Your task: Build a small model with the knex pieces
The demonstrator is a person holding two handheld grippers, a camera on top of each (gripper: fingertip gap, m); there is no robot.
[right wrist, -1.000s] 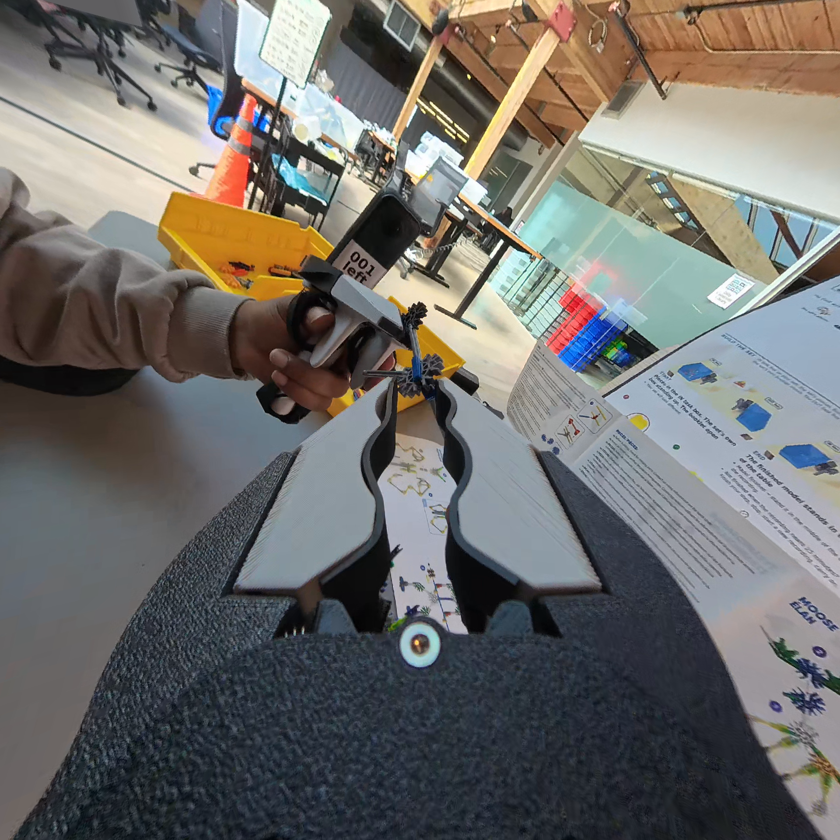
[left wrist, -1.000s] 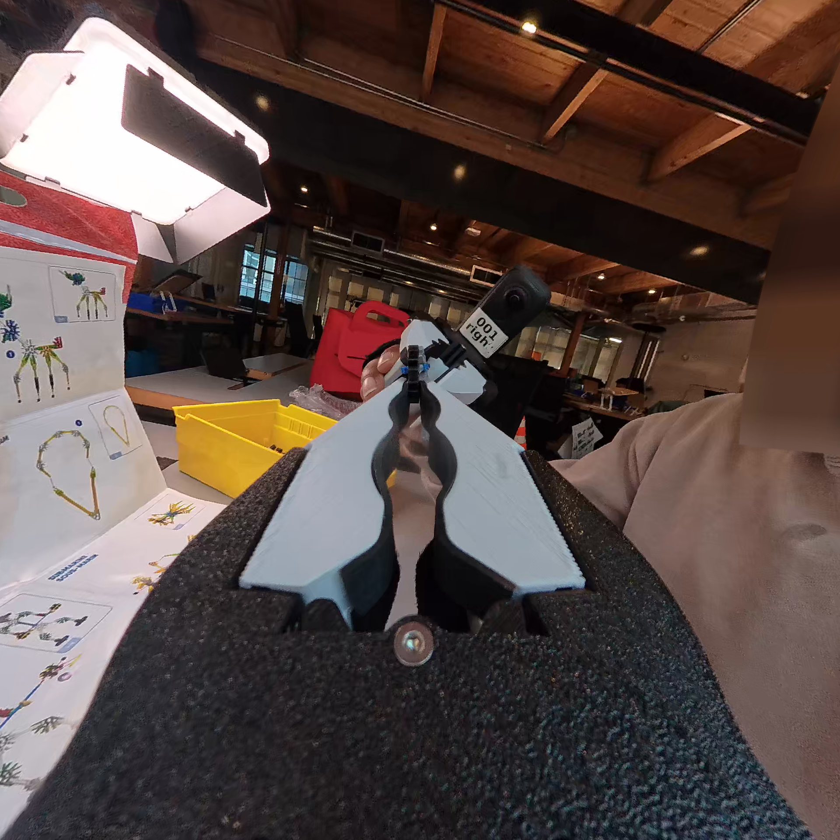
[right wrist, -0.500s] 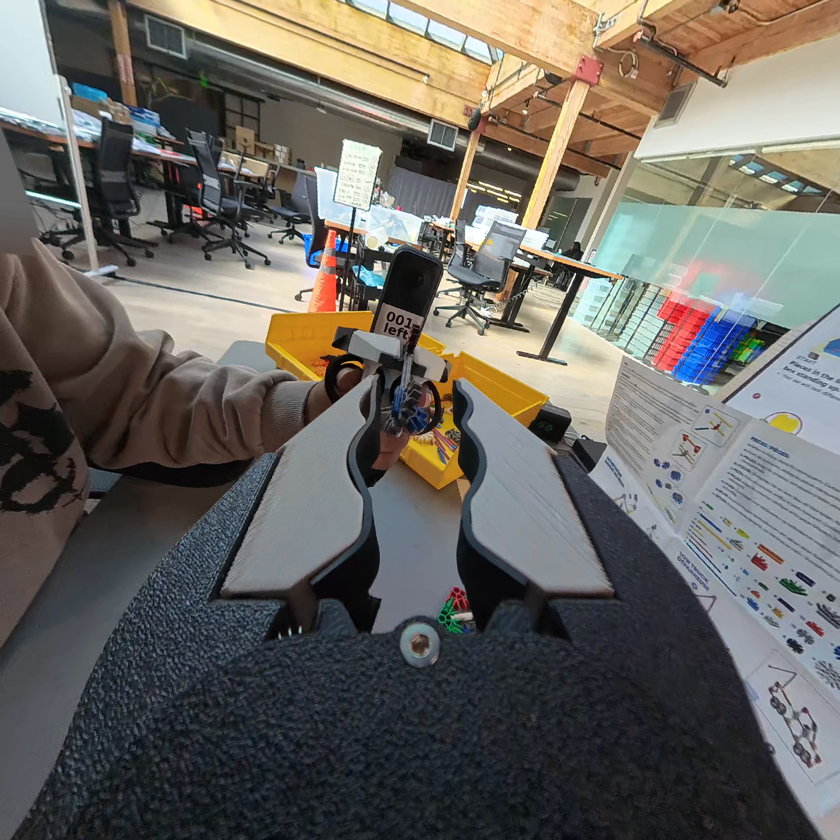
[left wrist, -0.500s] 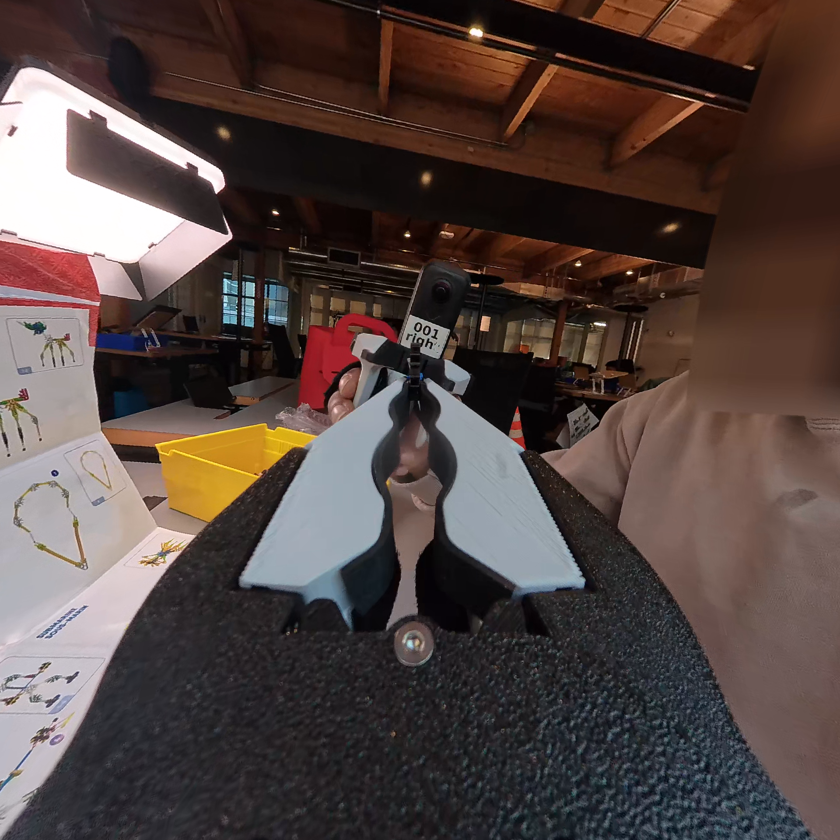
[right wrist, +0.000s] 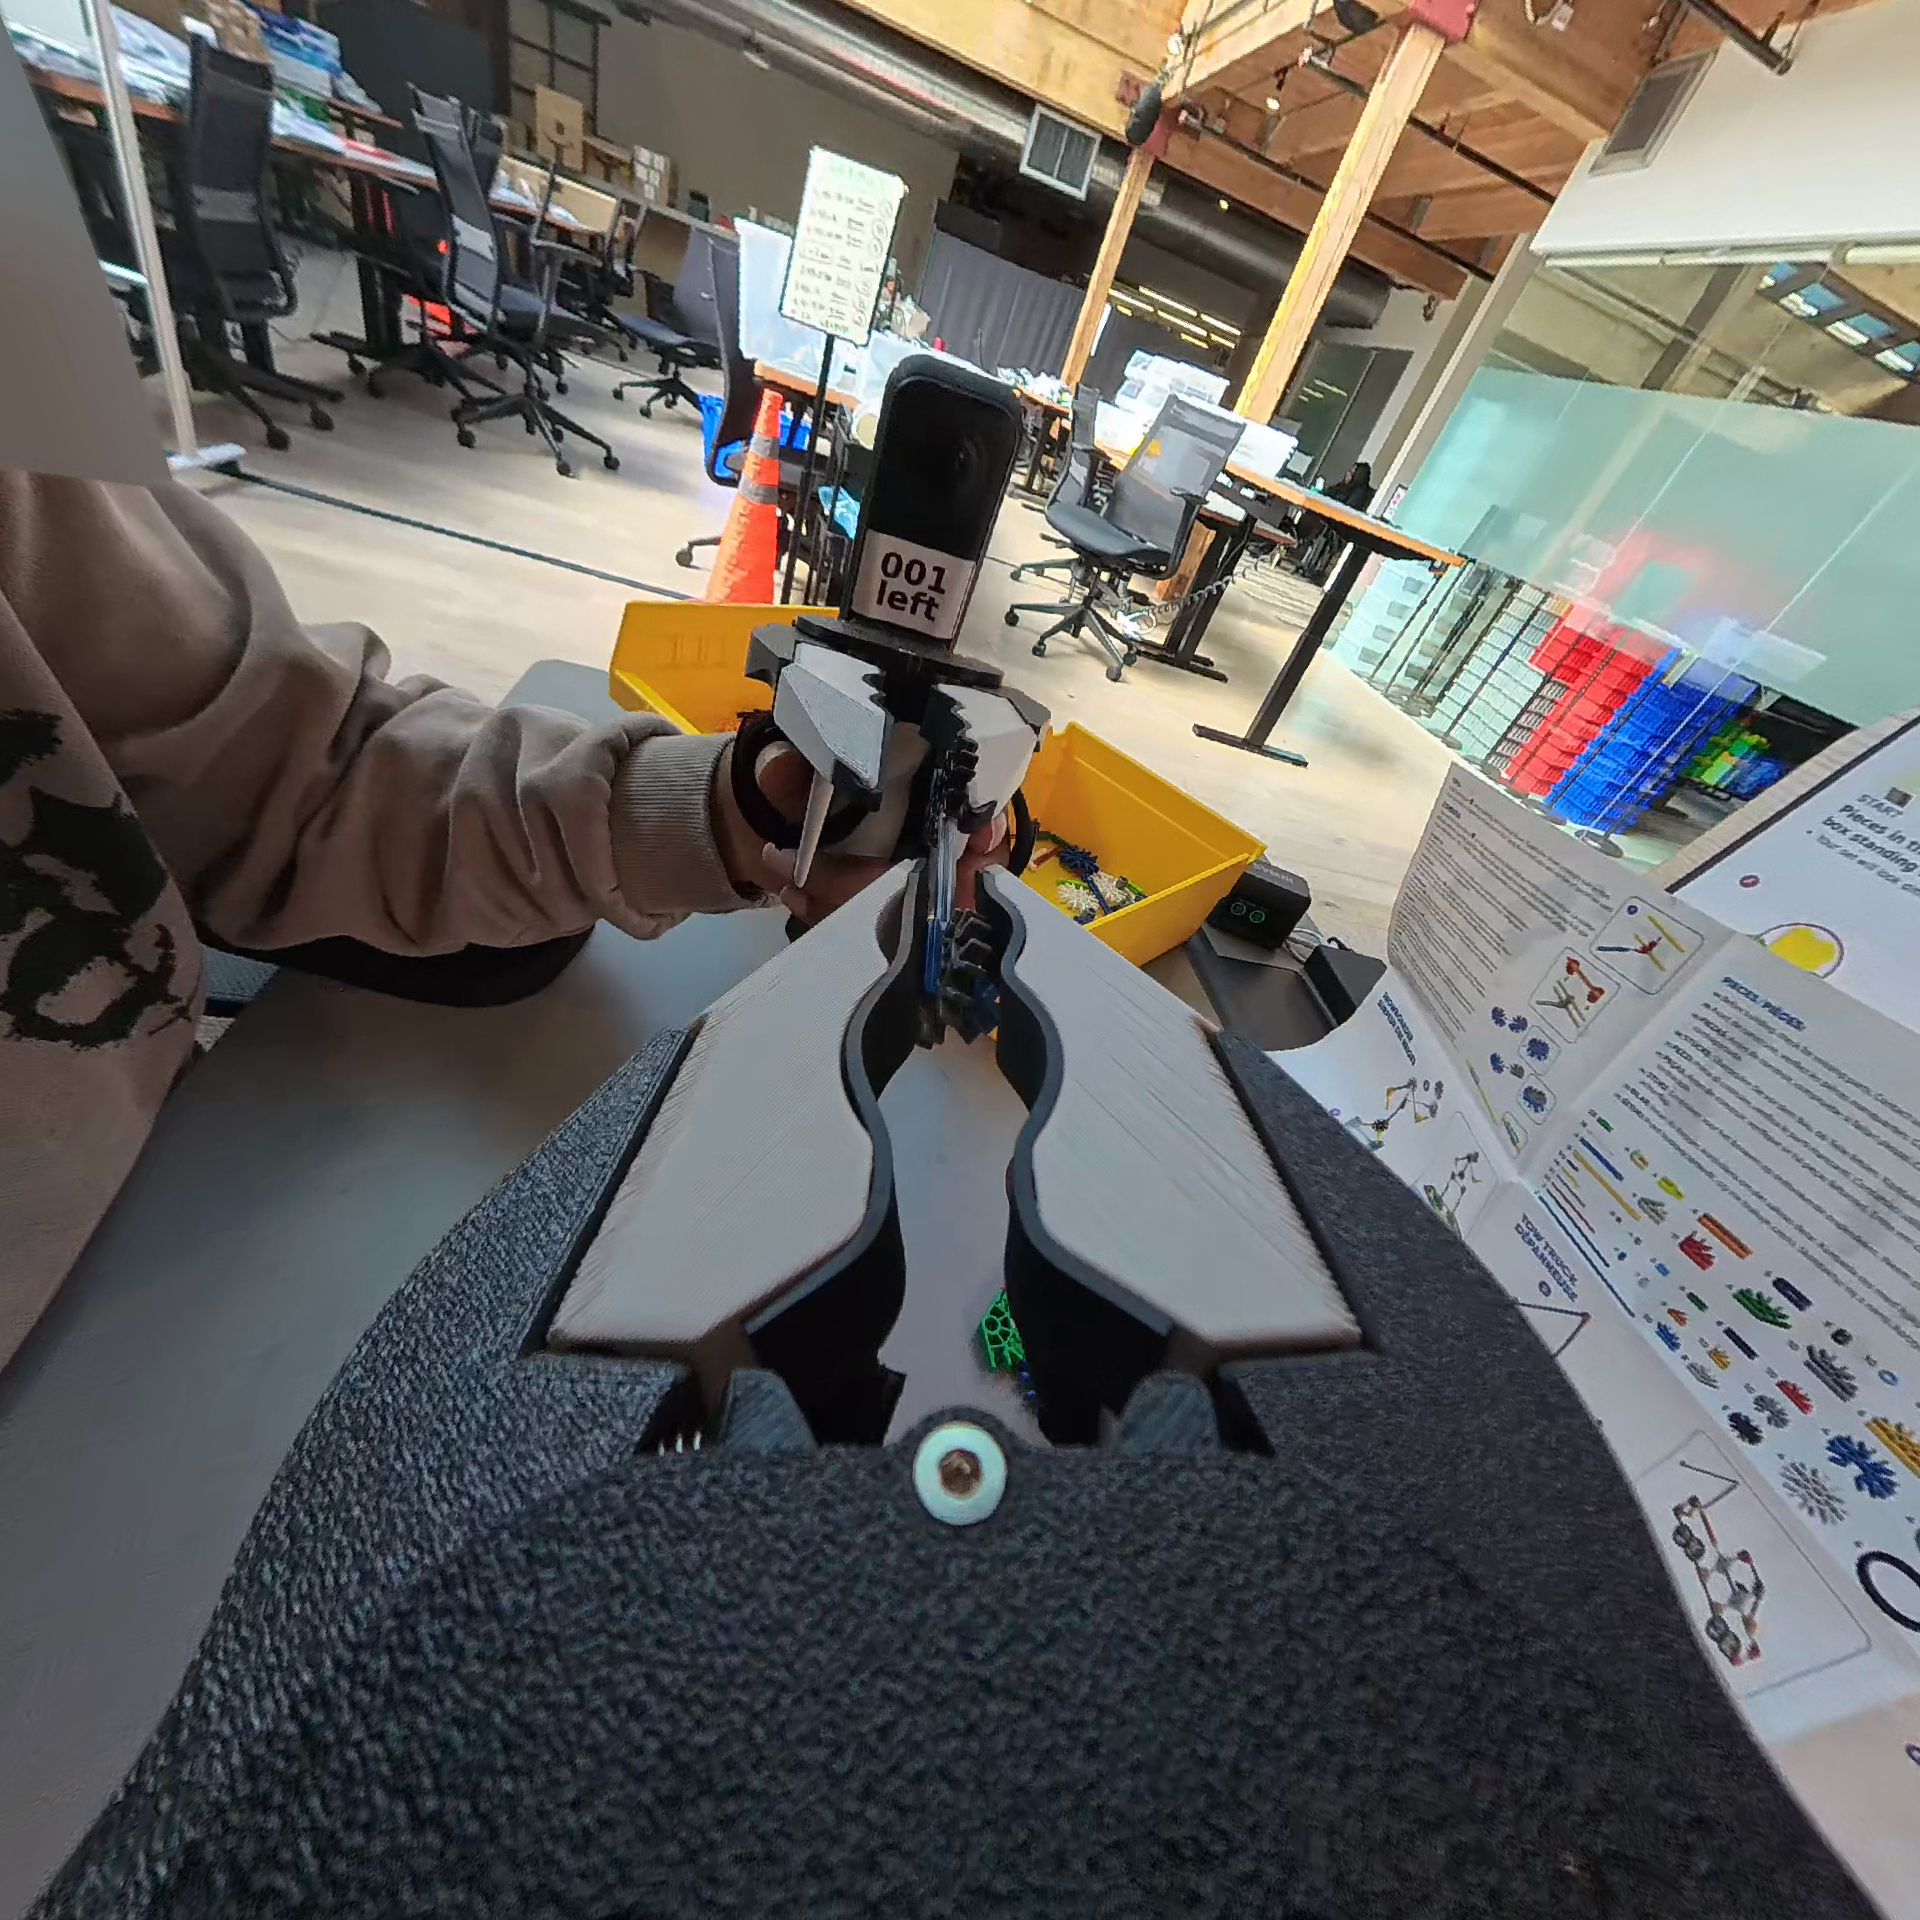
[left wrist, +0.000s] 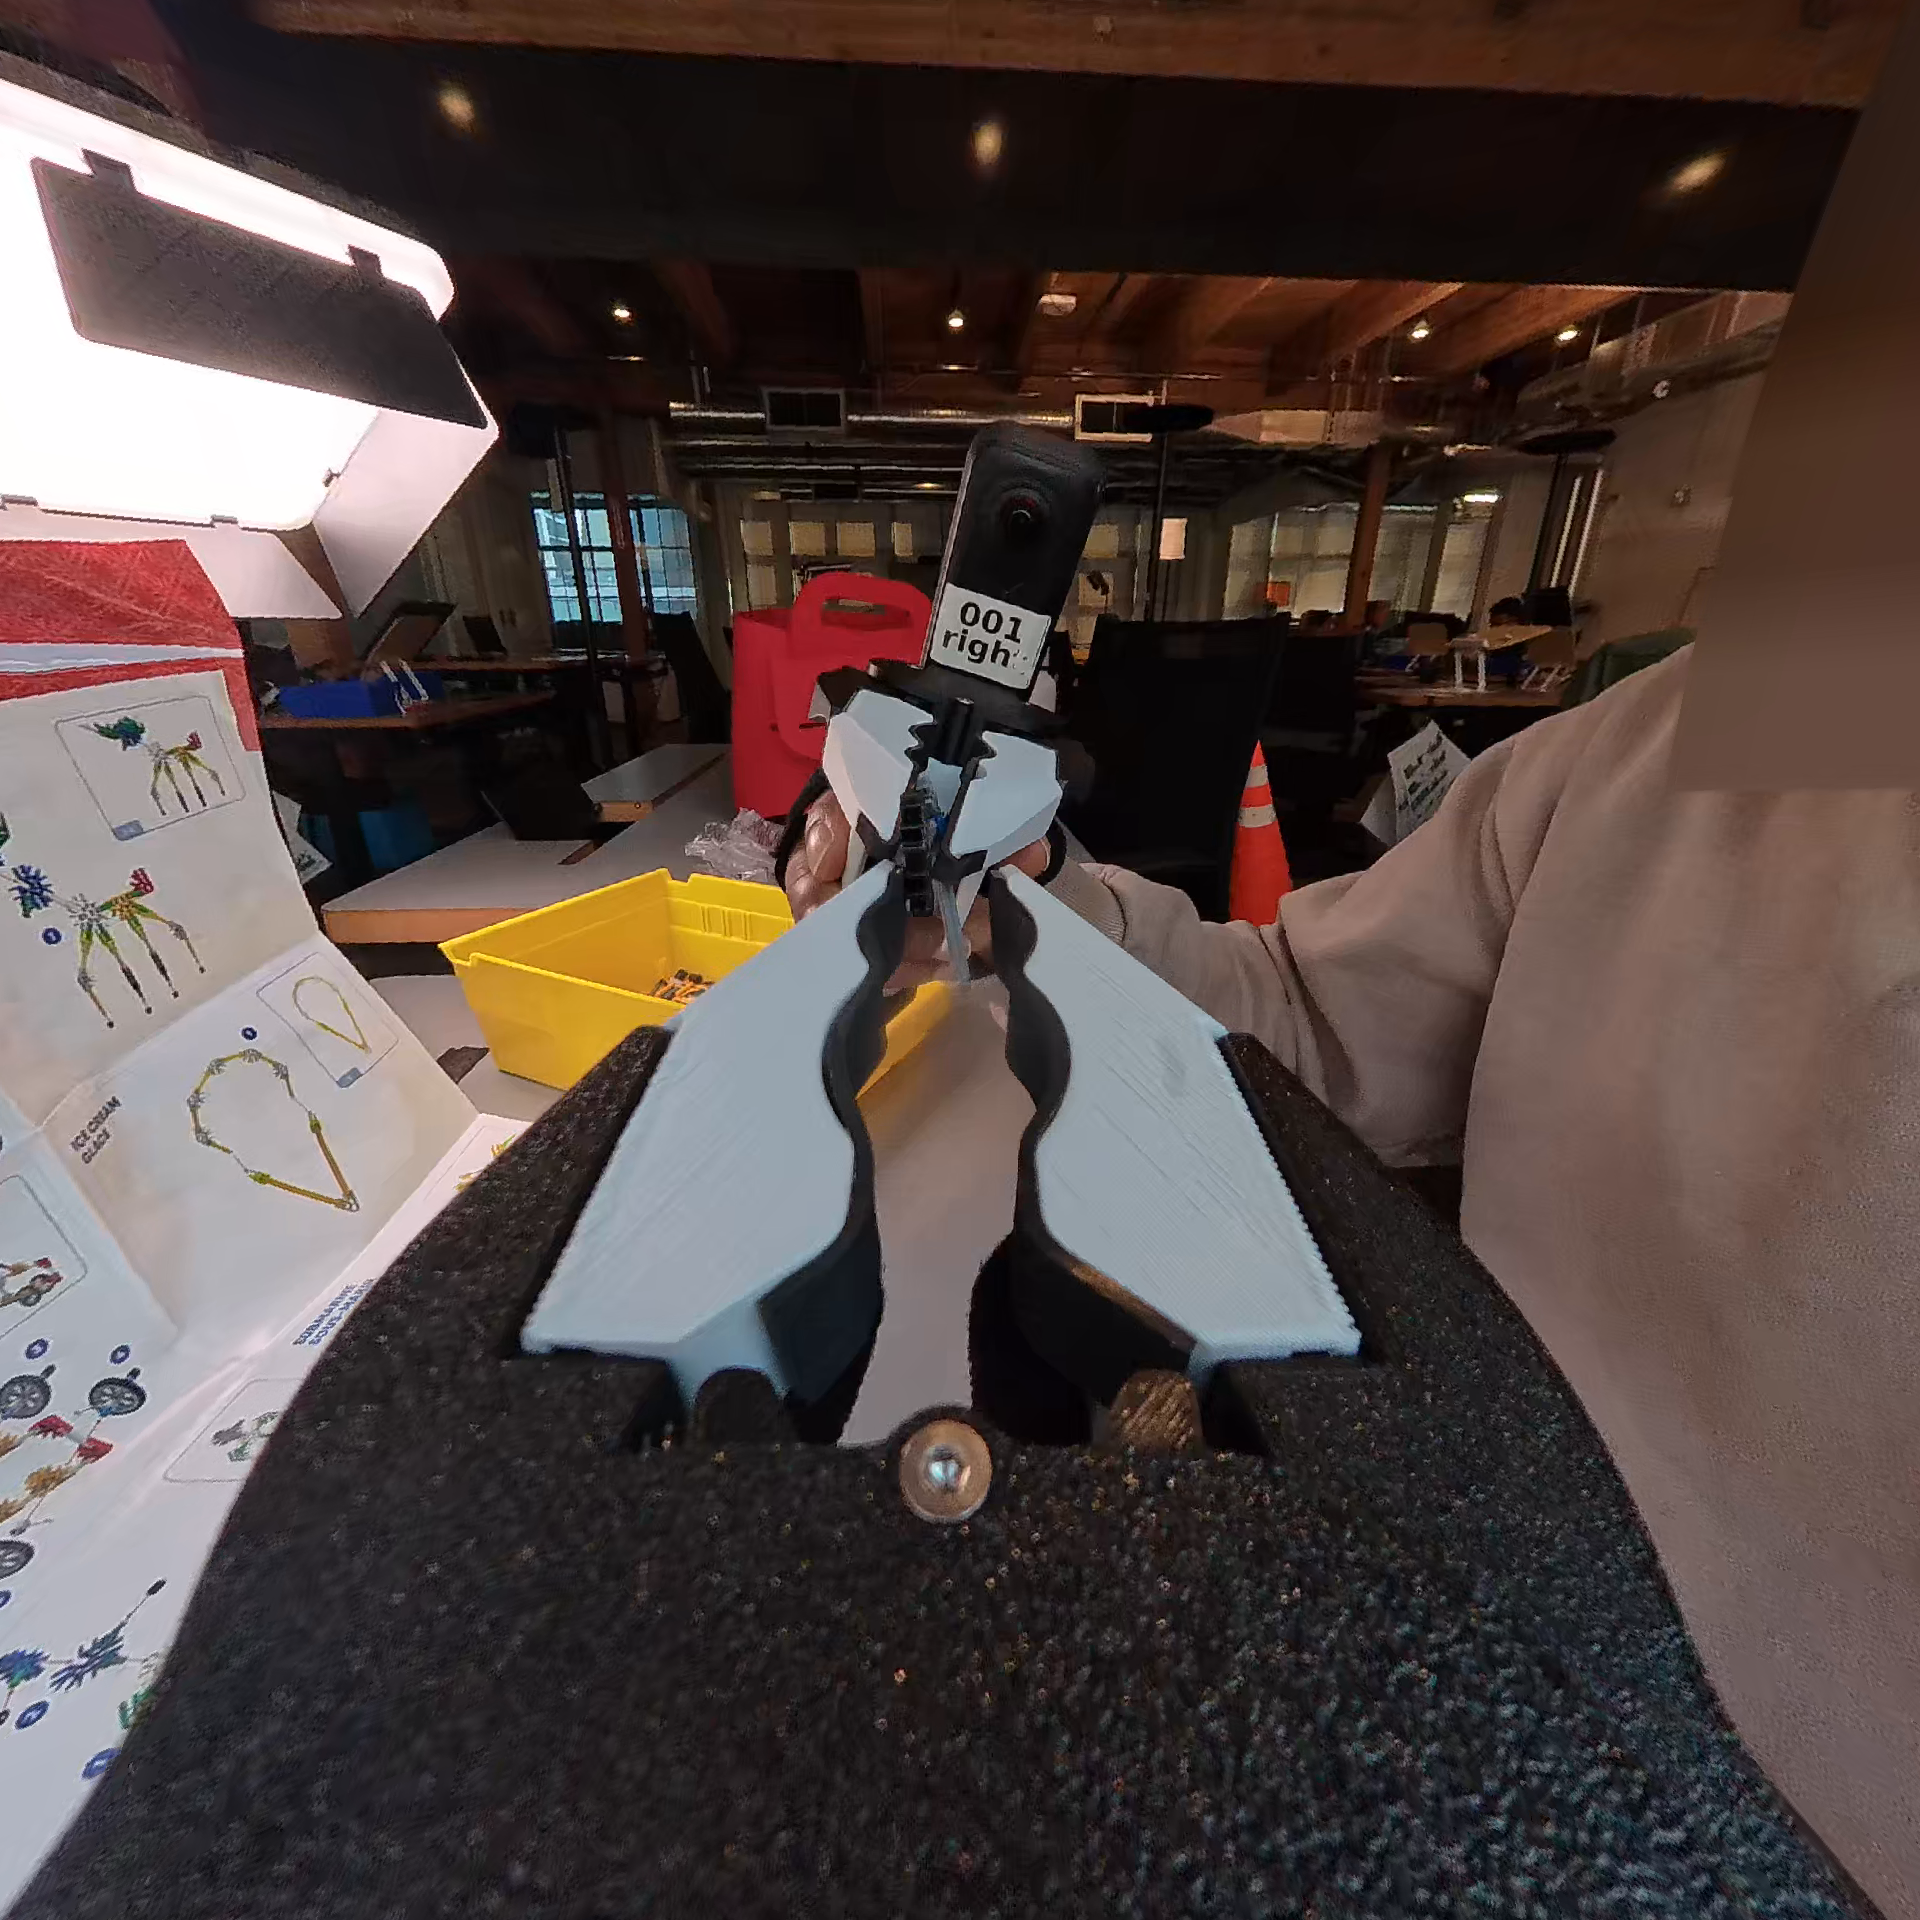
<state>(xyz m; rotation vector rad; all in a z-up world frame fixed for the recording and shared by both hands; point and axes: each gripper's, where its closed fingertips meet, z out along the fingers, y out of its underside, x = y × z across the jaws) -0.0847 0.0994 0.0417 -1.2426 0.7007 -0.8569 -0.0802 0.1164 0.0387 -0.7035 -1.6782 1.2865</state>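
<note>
The two grippers face each other above a grey table [right wrist: 312, 1195]. My right gripper [right wrist: 951, 875] is shut on a small toy assembly [right wrist: 940, 935] of blue rods and black and blue toothed connectors. In the left wrist view it [left wrist: 930, 831] grips the black connector end [left wrist: 921, 847], and a grey rod [left wrist: 951, 935] hangs down. My left gripper [left wrist: 945, 888] has its jaws parted around that end, with a gap beside the rod. In the right wrist view it [right wrist: 925, 790] shows opposite, held by a hand in a beige sleeve [right wrist: 468, 810].
A yellow bin [right wrist: 1143, 831] of loose toy pieces stands behind the grippers and also shows in the left wrist view [left wrist: 582, 977]. Folded instruction sheets [right wrist: 1662, 1143] stand at the table's side. A green piece [right wrist: 1000, 1335] lies on the table. A lit lamp panel [left wrist: 156, 416] hangs nearby. My two grippers' fingertips are within a few centimetres of each other.
My left gripper's jaws, shut on the assembly before, have parted. My right gripper's jaws have narrowed onto it. Both grippers have levelled out to face each other.
</note>
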